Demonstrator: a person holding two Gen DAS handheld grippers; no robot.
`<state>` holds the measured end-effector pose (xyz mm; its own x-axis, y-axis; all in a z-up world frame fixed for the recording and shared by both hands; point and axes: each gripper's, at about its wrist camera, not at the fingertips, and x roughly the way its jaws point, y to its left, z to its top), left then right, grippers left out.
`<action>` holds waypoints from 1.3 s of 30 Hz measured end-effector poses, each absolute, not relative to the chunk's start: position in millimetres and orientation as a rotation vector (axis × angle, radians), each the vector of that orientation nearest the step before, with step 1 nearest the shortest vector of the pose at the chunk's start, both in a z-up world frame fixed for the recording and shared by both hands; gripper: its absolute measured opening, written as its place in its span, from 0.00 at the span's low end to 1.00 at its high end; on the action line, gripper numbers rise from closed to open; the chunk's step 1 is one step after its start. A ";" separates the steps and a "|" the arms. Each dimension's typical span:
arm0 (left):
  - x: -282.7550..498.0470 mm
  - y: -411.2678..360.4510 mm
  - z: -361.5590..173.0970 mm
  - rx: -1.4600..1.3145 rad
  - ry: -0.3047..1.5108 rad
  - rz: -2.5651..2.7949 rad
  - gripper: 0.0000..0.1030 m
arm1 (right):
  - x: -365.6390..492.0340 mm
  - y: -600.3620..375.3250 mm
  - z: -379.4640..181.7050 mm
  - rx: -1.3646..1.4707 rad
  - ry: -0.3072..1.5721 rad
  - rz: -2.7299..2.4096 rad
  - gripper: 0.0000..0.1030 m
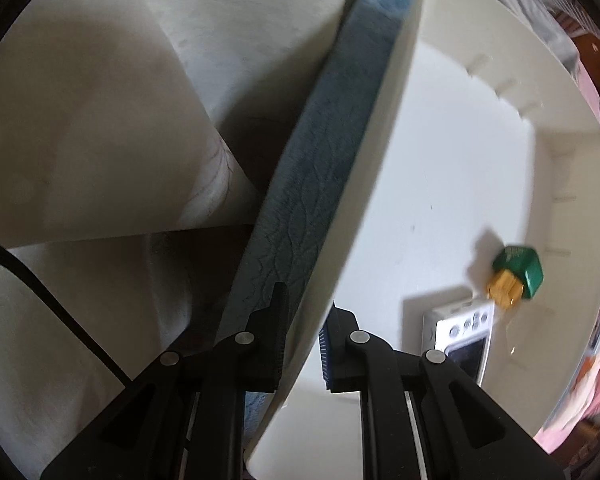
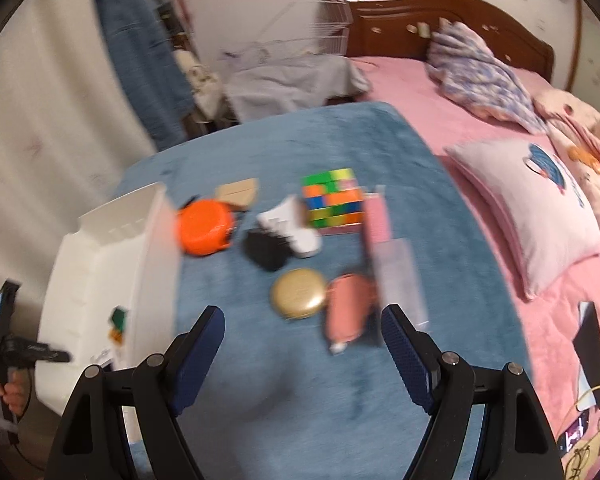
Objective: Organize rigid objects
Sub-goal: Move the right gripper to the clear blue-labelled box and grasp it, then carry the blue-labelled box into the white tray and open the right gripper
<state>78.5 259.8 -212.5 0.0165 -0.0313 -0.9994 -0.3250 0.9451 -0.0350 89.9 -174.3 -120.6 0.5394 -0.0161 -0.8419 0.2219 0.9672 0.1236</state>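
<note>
Right claw hangs wide open & empty, gold compact lying just ahead between its fingers on the blue blanket, while left claw pinches the white bin wall, well left.

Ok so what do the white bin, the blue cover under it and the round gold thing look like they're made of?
White bin: likely rigid plastic, smooth with a slight sheen, with moulded slots along its wall. Blue cover: soft fabric, plush-looking and matte, its nap showing light and dark patches. Round gold case: a hard shell, metal or metallic-coated plastic; the blur leaves that open.
</note>
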 end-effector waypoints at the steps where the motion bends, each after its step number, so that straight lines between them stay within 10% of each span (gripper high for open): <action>1: 78.6 261.5 -210.8 -0.289 1.537 0.244 0.14 | 93.3 -184.9 -122.7 0.236 1.003 -0.156 0.79; 18: 87.2 256.7 -207.0 -0.273 1.509 0.381 0.20 | 139.4 -276.3 -197.0 0.483 1.267 -0.155 0.79; 27: 105.3 247.0 -206.5 -0.271 1.526 0.389 0.21 | 154.6 -277.3 -214.3 0.485 1.334 -0.104 0.39; 39: 114.7 242.1 -229.3 -0.246 1.578 0.372 0.21 | 150.7 -270.6 -209.9 0.474 1.336 -0.179 0.36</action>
